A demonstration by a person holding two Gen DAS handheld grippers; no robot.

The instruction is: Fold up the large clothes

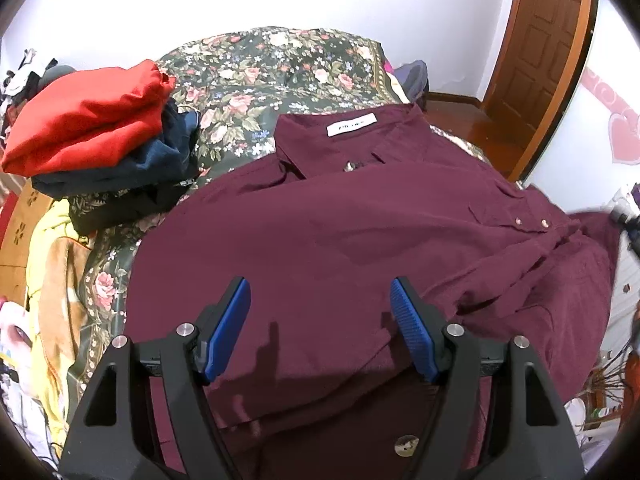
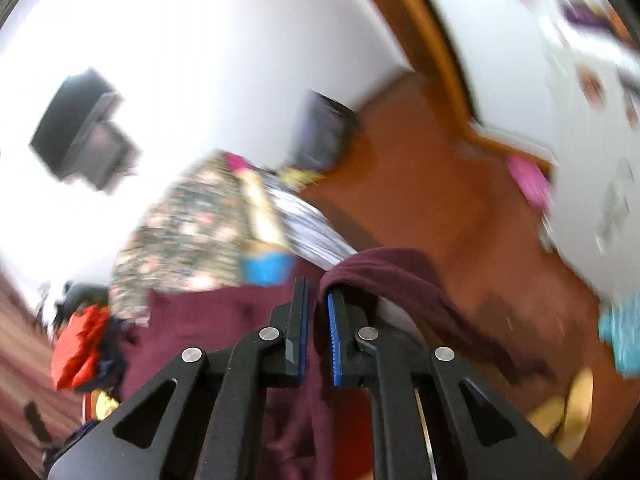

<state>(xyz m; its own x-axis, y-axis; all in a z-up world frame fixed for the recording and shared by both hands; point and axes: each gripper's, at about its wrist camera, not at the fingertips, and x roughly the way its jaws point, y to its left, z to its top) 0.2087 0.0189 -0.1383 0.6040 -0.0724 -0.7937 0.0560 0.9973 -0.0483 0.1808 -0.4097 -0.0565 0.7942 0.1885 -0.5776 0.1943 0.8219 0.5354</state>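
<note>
A large maroon button-up shirt lies spread on the floral bedspread, collar and white label at the far end. My left gripper is open and empty, hovering just above the shirt's near part. In the blurred right wrist view, my right gripper is shut on a fold of the maroon shirt, which drapes over its right finger and is lifted above the bed edge.
A pile of folded clothes with a red garment on top sits at the bed's left. Yellow and other clothes lie further left. A wooden door and brown floor are to the right.
</note>
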